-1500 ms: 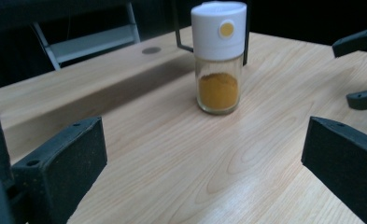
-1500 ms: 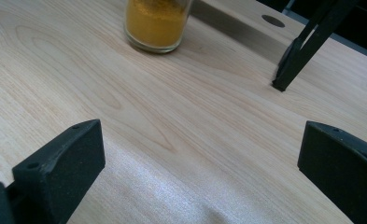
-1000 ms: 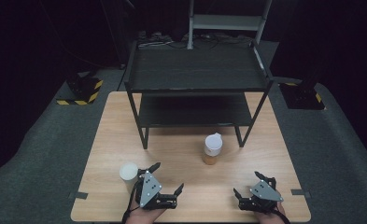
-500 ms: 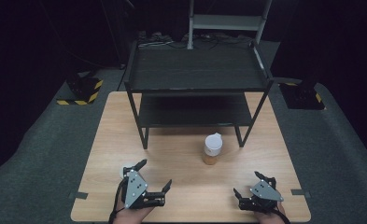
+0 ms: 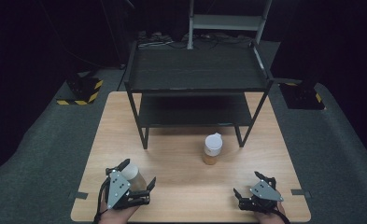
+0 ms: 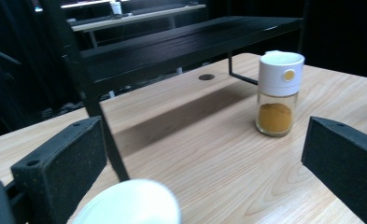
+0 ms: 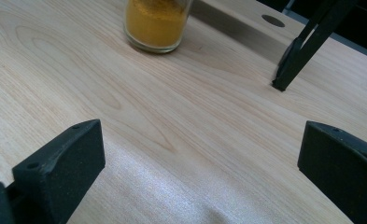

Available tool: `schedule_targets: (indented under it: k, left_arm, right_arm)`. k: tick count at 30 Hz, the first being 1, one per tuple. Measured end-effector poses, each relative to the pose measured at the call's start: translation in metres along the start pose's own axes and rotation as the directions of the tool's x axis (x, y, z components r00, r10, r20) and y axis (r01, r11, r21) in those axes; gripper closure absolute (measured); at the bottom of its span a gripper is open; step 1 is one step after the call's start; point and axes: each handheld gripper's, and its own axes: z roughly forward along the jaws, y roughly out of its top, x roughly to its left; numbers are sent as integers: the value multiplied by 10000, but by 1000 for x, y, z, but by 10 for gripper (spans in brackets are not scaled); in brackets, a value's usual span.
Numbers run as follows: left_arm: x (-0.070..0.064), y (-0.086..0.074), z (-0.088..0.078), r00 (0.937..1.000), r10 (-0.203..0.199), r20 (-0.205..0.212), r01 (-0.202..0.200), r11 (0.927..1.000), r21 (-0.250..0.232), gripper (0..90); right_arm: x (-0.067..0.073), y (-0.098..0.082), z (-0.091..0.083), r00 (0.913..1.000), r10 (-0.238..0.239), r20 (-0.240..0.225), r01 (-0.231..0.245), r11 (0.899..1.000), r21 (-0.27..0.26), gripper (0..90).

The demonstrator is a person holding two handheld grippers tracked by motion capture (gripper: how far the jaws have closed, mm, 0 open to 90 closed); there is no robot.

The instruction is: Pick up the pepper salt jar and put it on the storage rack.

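Left gripper [image 5: 137, 179] is spread wide around a small white-lidded jar [image 5: 132, 173] at my near-left corner, jaws not touching it as far as I can tell. Right gripper [image 5: 252, 189] sits gaping over bare wood, holding nothing.

Risk, I reckon: the jar is off-centre toward one jaw, so closing could nudge or tip it before both pads bite. It looks like smooth, slippery glass too.

Table [image 5: 181, 186] is pale grained wood, the shelf [image 5: 197, 70] flat black metal on thin legs. Spice jar [image 5: 212, 149] is a round glass body of orange powder under a white plastic cap, standing mid-table.
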Motion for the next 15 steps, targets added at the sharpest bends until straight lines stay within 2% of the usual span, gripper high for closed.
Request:
schedule_targets:
  k: [8,15]
  left_arm:
    - [7,-9,-8,9993,-132,-348,138,9998,164,4]
    - [10,-19,-10,9978,-399,-521,407,9991,154,4]
  right_arm:
    - [0,0,0,10000,16,-2,-16,10000,-7,0]
    - [0,0,0,10000,4,5,-4,10000,-11,0]
